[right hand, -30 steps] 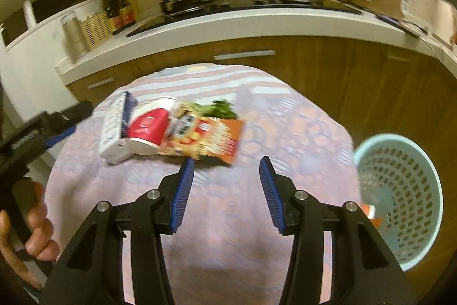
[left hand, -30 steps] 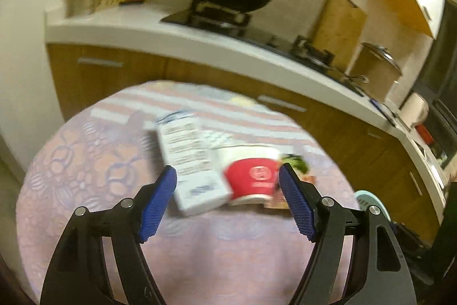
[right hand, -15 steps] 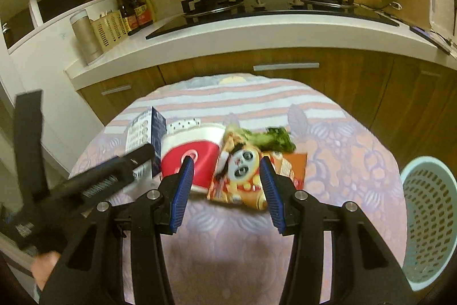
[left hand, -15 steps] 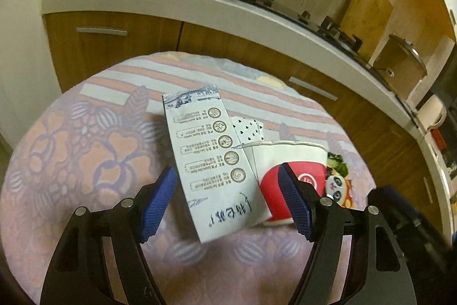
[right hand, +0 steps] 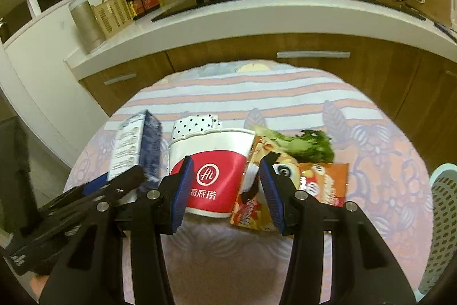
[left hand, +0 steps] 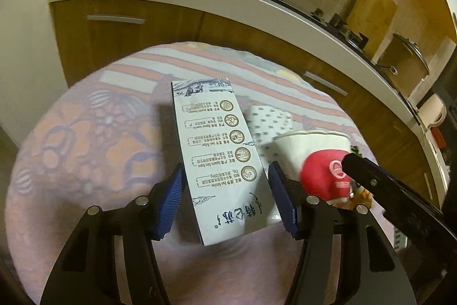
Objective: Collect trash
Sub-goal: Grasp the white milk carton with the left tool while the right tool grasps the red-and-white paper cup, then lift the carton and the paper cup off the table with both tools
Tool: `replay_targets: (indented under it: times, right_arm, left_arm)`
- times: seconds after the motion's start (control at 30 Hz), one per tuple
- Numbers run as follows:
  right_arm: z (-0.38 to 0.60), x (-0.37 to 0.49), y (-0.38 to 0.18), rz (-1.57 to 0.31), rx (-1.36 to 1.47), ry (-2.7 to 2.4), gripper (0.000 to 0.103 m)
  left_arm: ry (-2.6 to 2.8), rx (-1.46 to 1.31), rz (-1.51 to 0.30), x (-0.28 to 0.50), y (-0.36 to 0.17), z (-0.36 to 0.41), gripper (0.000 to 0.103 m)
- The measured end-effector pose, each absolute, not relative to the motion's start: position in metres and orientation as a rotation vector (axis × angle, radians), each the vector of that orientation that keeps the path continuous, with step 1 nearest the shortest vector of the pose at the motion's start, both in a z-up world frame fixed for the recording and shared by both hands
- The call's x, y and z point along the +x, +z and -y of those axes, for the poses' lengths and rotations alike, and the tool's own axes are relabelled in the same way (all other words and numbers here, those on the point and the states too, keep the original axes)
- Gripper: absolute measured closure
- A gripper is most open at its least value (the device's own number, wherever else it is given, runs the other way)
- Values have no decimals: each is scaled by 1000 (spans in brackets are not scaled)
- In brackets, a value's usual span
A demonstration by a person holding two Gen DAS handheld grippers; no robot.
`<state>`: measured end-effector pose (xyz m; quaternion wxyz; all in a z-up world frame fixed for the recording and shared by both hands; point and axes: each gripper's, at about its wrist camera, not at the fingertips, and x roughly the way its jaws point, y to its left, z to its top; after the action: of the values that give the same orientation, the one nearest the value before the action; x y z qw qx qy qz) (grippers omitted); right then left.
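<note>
While the left gripper [left hand: 225, 199] straddles the near end of the long white cardboard carton printed with blue text and round emblems [left hand: 220, 159], its blue-padded jaws have just been closing in, yet a sliver of space shows on either side of the carton, so the grip is not yet made and the claw counts as released. The carton lies flat on the round table covered by a pink and lilac flowered, striped cloth [left hand: 85, 150]. Just to its right sits a red and white paper noodle cup [right hand: 211, 162] lying on its side, and the right gripper [right hand: 225, 186] frames that cup with its jaws apart, pads clear of the cup's wall. Behind the cup lies a small white packet with dark dots [right hand: 194, 127]. Touching the cup's right side is an orange snack bag with a panda picture [right hand: 320, 182], with a green leafy scrap [right hand: 305, 146] on its far edge. A pale teal perforated plastic basket [right hand: 442, 213] stands beside the table at the right.
</note>
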<state>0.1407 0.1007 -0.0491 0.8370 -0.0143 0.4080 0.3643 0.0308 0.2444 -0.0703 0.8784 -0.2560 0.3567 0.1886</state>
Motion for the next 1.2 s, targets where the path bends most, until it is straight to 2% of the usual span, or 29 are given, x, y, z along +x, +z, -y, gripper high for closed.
replay_targets:
  times: [0.3,0.5,0.57,0.63,0.8,0.93,1.2]
  right_arm:
    - [-125,148,-63,-924,-22,810,59]
    - [-136,143,-66,-936,-43,846,59]
    - [-137,142,-68,-955,-28,864,60]
    - [-136,143,-70,-972,1,892,66]
    - [-130,137,-60,-919,-5,871,71]
    - [-112,140,-42,-867,25,839,71]
    - [-60,143,-11,-767,60,759,71]
  left_arm:
    - [334,-505,-746,21,-70,-251,45]
    - [318,-471,-736,22,-70,-243,34]
    - [318,-471,-739,23,-73,-242,35]
    - [320,-484,-746,24,-76,-244,35]
    - [327,-467,-768,29,-79,-241,35]
    - [344,-431,-781,34,-79,-236,36]
    - [341,-413,-746,31,-67,-226,46]
